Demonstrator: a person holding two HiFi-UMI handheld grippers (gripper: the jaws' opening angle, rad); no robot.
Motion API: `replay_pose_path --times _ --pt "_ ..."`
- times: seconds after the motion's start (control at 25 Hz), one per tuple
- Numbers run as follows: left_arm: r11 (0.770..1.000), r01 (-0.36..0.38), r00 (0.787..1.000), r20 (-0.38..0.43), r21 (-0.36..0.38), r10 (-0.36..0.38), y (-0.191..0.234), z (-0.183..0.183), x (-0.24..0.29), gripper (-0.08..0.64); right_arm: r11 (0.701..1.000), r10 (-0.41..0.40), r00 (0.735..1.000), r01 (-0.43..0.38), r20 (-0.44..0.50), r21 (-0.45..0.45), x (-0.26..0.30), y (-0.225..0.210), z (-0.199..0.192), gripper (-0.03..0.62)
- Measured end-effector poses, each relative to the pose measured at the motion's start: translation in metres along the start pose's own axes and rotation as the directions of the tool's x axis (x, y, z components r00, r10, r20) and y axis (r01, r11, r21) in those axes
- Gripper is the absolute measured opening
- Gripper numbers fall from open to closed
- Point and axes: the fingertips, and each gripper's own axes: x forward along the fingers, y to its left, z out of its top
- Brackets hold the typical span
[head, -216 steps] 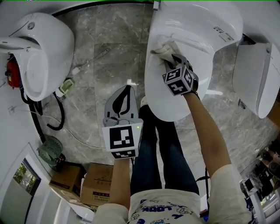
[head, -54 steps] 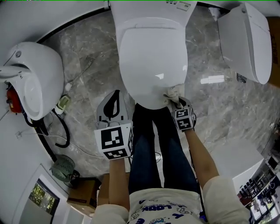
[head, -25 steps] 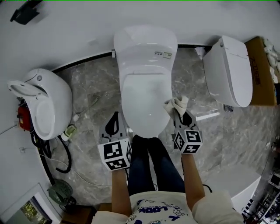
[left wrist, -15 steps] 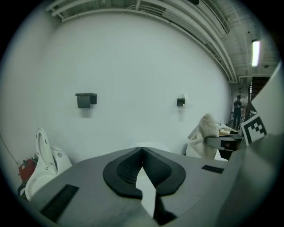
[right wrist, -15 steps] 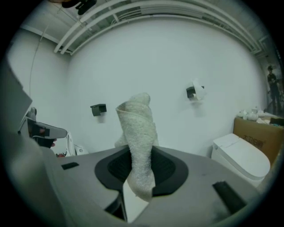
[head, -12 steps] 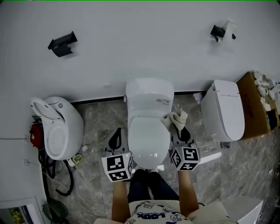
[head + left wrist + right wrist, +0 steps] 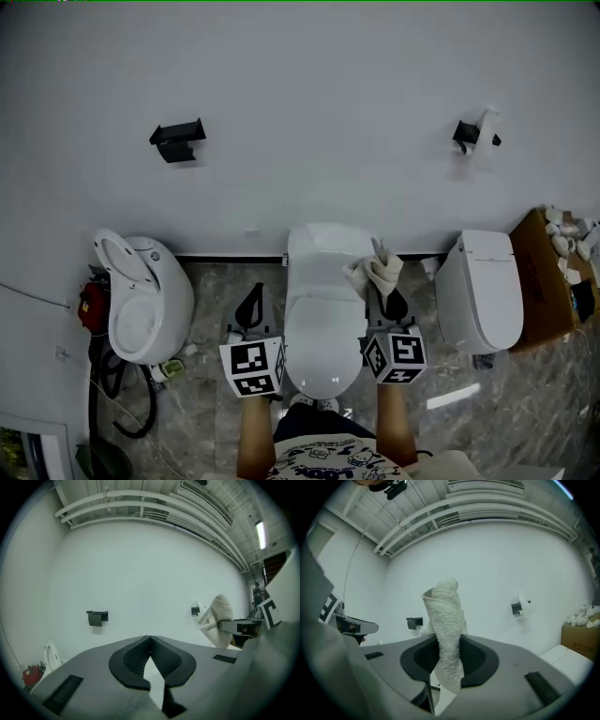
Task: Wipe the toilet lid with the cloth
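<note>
The white toilet stands in the middle of the head view, its shut lid (image 7: 322, 330) below the tank (image 7: 328, 251). My right gripper (image 7: 384, 292) is held up over the lid's right side, shut on a rolled white cloth (image 7: 375, 272) that sticks up past the jaws. In the right gripper view the cloth (image 7: 446, 630) stands upright between the dark pads, against the white wall. My left gripper (image 7: 251, 302) hangs left of the toilet, above the floor, jaws shut with nothing in them (image 7: 150, 639). The cloth (image 7: 214, 625) also shows at the right of the left gripper view.
A second toilet (image 7: 141, 305) with its lid raised stands at the left, a red object (image 7: 91, 306) and hoses beside it. A third toilet (image 7: 483, 292) and a cardboard box (image 7: 553, 272) stand at the right. The wall carries a black bracket (image 7: 178, 139) and a paper holder (image 7: 473, 133).
The cloth has come off the lid's front right edge. Both grippers have risen and now point at the wall, and the head view has pulled back and tilted up.
</note>
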Motion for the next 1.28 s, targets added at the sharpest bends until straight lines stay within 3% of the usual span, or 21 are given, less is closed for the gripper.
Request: replay_pose_path --times 0.44,1.28 --pt "0.999 -0.029 0.994 0.101 0.019 0.027 0.004 0.052 -0.014 0.003 0.999 0.022 0.998 -0.02 0.067 -0.027 -0.001 0.004 0.044 0.094" --pt "1.0 -0.023 0.993 0.112 0.015 0.021 0.009 0.055 -0.01 0.003 0.999 0.02 0.997 -0.018 0.068 -0.035 0.002 0.002 0.049 0.094"
